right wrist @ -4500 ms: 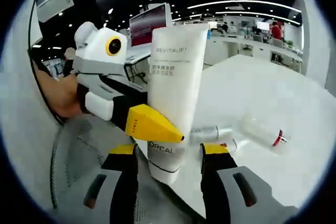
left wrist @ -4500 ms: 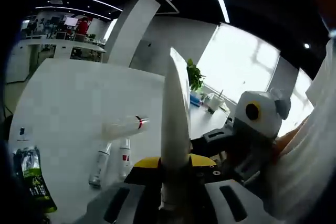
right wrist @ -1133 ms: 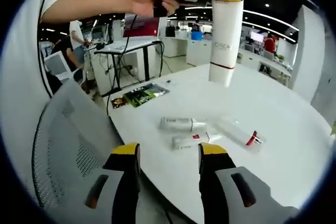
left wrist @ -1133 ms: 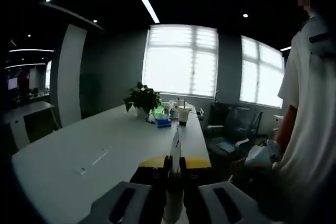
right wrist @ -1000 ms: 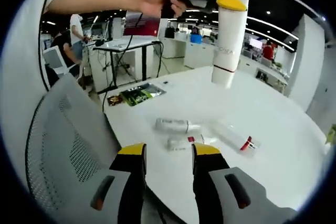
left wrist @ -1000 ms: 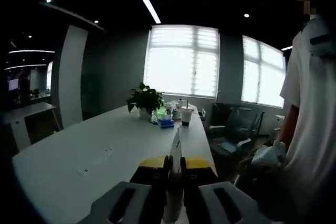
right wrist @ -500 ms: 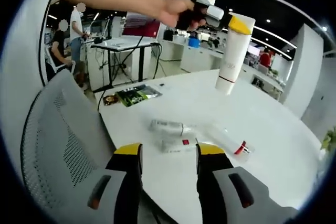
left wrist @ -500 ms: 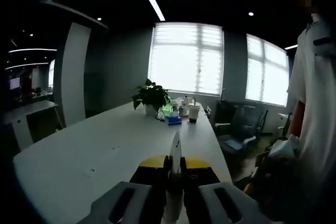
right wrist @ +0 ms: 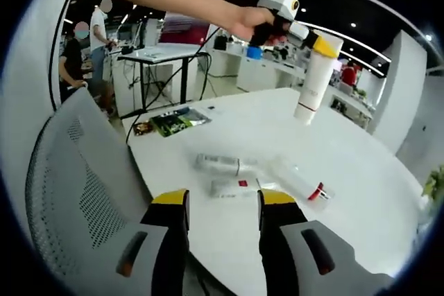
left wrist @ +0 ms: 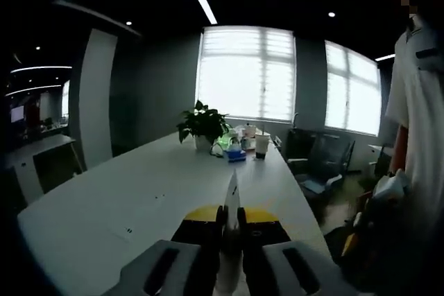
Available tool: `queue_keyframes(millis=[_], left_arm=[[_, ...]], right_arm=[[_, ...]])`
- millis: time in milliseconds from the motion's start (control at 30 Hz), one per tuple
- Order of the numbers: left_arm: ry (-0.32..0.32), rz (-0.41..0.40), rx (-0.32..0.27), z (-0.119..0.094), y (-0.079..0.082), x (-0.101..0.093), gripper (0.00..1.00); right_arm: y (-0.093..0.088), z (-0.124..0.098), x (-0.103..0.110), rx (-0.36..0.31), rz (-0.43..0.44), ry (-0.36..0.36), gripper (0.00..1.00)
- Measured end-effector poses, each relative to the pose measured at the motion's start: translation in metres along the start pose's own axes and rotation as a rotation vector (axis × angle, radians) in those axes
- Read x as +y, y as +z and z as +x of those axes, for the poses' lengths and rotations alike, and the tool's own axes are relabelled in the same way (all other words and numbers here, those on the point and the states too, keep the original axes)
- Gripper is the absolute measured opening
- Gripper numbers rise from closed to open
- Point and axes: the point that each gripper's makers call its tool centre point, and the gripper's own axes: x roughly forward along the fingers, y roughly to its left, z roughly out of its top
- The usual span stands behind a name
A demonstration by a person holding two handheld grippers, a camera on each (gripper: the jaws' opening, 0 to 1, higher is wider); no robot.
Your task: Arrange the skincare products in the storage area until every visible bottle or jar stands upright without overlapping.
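Note:
My left gripper [left wrist: 231, 214] is shut on a white cream tube [left wrist: 232, 192], seen edge-on between its yellow-tipped jaws. In the right gripper view a hand holds that left gripper [right wrist: 320, 48] high over the white table [right wrist: 361, 171], and the tube [right wrist: 310, 84] hangs from it with its cap end down, clear of the tabletop. Three products lie on their sides near the table's front: a silver bottle [right wrist: 218, 164], a small white tube [right wrist: 234, 188] and a clear bottle with a red cap [right wrist: 298, 179]. My right gripper [right wrist: 223, 202] is open and holds nothing, short of them.
A grey mesh chair back [right wrist: 76, 192] stands close at the lower left. Green packets [right wrist: 177, 120] lie near the table's left edge. At the table's far end sit a potted plant [left wrist: 202, 124] and cups [left wrist: 261, 145]. A person in white [left wrist: 420, 116] stands at the right.
The left gripper has carried the tube farther from my right gripper and to the right, over the table's middle. The three lying products have not moved.

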Motion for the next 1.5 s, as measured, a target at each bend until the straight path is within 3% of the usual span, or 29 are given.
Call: queue_keyframes(millis=[367,600,900,1167,1500], left_arm=[[-0.046,0.009,0.006,0.016,-0.021,0.013,0.09],[-0.078,-0.008,0.002,0.024,-0.038,0.017,0.09],[-0.067,-0.002,0.015,0.034,-0.06,0.032,0.09],[-0.054,0.031,0.008,0.047,-0.068,0.05,0.09],[-0.064,0.027,0.008,0.063,-0.082,0.059,0.09]], right_arm=[[-0.011,0.004,-0.004,0.053,0.033,-0.005,0.41],[-0.01,0.002,-0.005,0.049,0.033,-0.012,0.39],[-0.014,0.003,-0.004,0.064,0.026,-0.008,0.4],[-0.016,0.004,-0.006,0.073,0.024,-0.021,0.38],[-0.022,0.004,-0.013,0.098,0.034,-0.054,0.37]])
